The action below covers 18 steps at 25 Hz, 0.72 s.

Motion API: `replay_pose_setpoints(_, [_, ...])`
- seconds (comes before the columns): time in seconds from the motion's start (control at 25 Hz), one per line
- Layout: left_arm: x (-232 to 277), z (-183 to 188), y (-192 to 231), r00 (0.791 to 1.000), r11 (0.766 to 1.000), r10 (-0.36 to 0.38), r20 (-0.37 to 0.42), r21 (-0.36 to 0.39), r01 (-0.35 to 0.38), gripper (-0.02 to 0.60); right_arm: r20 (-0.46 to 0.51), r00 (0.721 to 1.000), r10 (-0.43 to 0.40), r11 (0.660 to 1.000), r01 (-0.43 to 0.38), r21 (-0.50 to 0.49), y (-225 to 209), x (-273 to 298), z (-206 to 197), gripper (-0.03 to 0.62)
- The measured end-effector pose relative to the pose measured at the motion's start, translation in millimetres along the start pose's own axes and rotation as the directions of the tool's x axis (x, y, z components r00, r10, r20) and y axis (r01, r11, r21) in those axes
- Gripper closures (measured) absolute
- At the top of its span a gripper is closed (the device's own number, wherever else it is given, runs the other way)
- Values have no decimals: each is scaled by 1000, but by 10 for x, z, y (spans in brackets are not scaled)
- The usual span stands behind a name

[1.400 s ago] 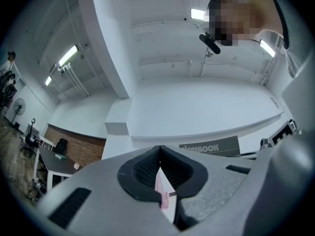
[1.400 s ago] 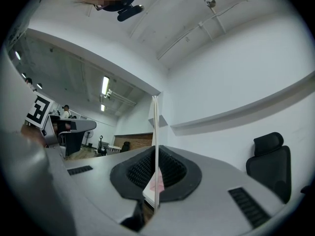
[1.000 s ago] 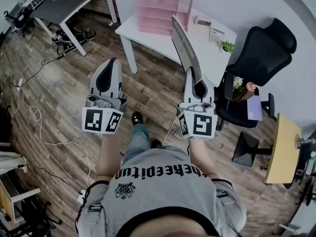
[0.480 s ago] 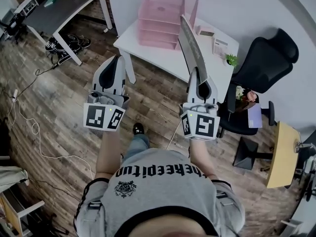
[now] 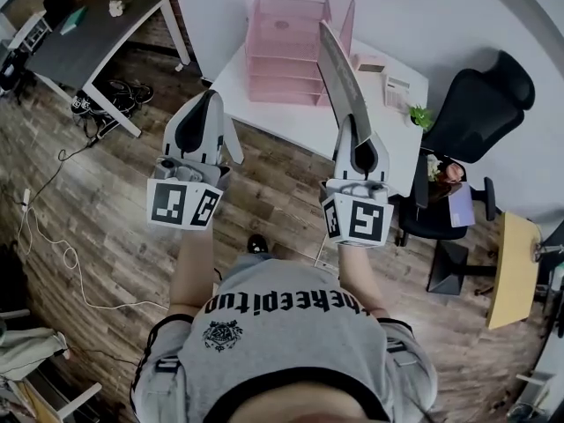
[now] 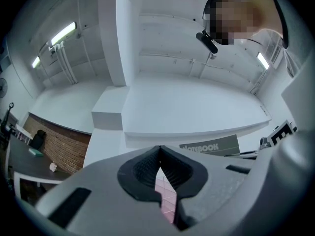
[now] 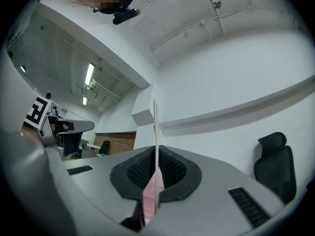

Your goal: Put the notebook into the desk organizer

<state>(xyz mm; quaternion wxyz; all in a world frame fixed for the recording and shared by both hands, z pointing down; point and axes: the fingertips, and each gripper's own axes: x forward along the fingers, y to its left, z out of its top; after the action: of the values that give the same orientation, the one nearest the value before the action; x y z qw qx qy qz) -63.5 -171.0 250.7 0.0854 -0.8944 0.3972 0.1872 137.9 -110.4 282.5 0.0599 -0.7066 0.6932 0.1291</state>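
A thin grey notebook [image 5: 340, 79] stands on edge, sticking forward out of my right gripper [image 5: 357, 129], which is shut on its near end. In the right gripper view the notebook [image 7: 155, 132] shows as a thin upright line between the pads. Its far end reaches over the white table [image 5: 300, 123], just right of the pink desk organizer [image 5: 284, 42]. My left gripper [image 5: 203, 104] is shut and holds nothing, level with the table's near left corner. The left gripper view shows the notebook's cover [image 6: 211, 146] to the right and the pink organizer [image 6: 166, 193] through the gap below the pads.
A small white device [image 5: 397, 88] and a potted plant [image 5: 421, 116] sit on the table's right end. A black office chair [image 5: 476, 95] stands to the right, with a wooden side table [image 5: 513, 267] beyond. A grey desk [image 5: 92, 38], shoes [image 5: 99, 104] and floor cables [image 5: 53, 227] lie left.
The person has stepped toward the white table. Both grippers and the held notebook now sit nearer the pink organizer, the notebook's tip beside it.
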Motion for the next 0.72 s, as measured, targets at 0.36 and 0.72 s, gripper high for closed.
replay_pose_setpoints(0.36, [302, -202, 487, 999, 998, -52, -7, -25, 52, 577, -7, 998, -60, 998, 60, -22, 155, 437, -150, 585])
replay_pose_setpoints(0.72, [374, -380, 783, 997, 996, -70, -20, -49, 69, 577, -20, 997, -76, 996, 75, -52, 319, 673, -256, 585])
